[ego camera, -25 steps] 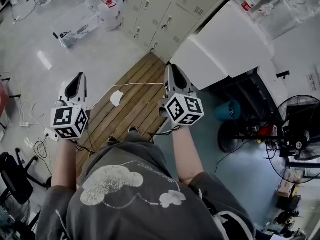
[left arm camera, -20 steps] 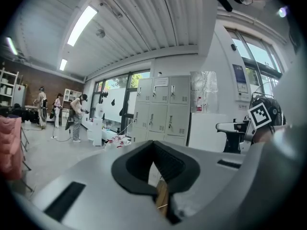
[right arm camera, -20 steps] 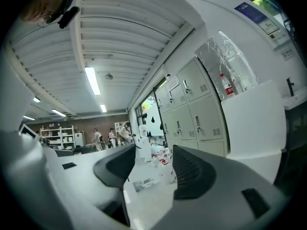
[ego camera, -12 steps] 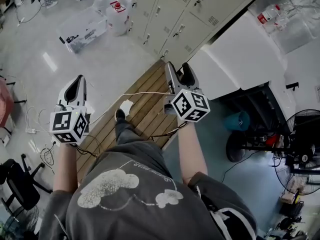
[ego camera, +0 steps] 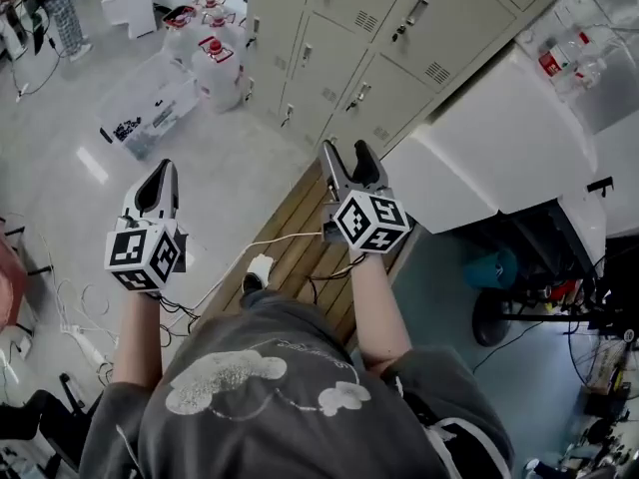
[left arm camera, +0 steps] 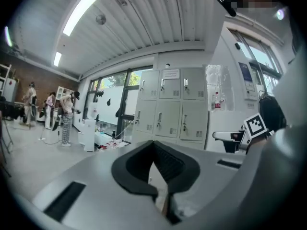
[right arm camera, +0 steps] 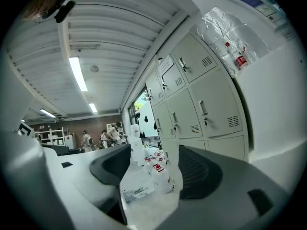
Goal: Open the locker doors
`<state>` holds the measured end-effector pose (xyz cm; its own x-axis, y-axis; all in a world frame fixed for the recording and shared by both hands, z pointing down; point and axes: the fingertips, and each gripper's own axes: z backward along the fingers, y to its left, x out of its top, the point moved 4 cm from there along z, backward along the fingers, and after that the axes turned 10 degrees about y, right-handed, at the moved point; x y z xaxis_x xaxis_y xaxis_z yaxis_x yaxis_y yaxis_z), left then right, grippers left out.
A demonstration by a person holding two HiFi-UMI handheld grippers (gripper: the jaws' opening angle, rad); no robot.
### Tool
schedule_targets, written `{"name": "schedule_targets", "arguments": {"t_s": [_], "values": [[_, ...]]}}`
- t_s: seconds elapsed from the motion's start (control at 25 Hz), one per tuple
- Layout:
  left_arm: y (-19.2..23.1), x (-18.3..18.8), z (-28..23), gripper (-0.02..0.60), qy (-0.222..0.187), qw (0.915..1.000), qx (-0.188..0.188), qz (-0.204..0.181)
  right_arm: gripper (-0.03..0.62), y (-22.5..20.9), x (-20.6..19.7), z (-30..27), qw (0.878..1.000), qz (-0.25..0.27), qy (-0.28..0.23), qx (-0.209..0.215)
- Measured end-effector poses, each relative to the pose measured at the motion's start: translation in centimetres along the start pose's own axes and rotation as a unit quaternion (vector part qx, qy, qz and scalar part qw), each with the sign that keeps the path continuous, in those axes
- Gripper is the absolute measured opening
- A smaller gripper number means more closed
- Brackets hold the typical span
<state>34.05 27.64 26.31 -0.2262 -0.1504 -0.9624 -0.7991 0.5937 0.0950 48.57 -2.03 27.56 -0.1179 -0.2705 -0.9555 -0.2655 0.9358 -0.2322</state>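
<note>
A bank of beige lockers (ego camera: 399, 58) with small handles and vent slits stands ahead, all its visible doors closed. It also shows in the left gripper view as lockers (left arm camera: 177, 114) and in the right gripper view as lockers (right arm camera: 201, 95). My left gripper (ego camera: 160, 171) is held out over the pale floor to the lockers' left, shut, with nothing in it (left arm camera: 156, 169). My right gripper (ego camera: 346, 160) points at the lowest locker row. Its jaws have just been opening and now stand wide, nothing between them (right arm camera: 151, 171). Neither gripper touches a door.
Water jugs with red caps (ego camera: 215, 63) and a clear plastic box (ego camera: 150, 108) sit on the floor left of the lockers. A white cabinet (ego camera: 489, 158) stands to the lockers' right. Wooden planks (ego camera: 300, 252) and loose cables lie underfoot. People (left arm camera: 64, 116) stand far off.
The person has stepped towards the lockers, which now sit closer and larger. Both grippers moved forward with them. The right jaws went from shut to wide open.
</note>
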Motion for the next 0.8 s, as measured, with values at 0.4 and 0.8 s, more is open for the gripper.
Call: {"name": "schedule_targets", "arguments": {"t_s": [0.4, 0.8], "values": [[1.4, 3.0, -12.9, 0.008, 0.009, 0.9989, -0.046, -0.006, 0.308, -6.8, 2.9, -8.8, 0.999, -0.007, 0.002, -0.043], [0.6, 6.4, -25.5, 0.008, -0.009, 0.9909, -0.128, -0.039, 0.310, -11.8, 4.4, -13.1, 0.994, -0.006, -0.022, -0.103]]}}
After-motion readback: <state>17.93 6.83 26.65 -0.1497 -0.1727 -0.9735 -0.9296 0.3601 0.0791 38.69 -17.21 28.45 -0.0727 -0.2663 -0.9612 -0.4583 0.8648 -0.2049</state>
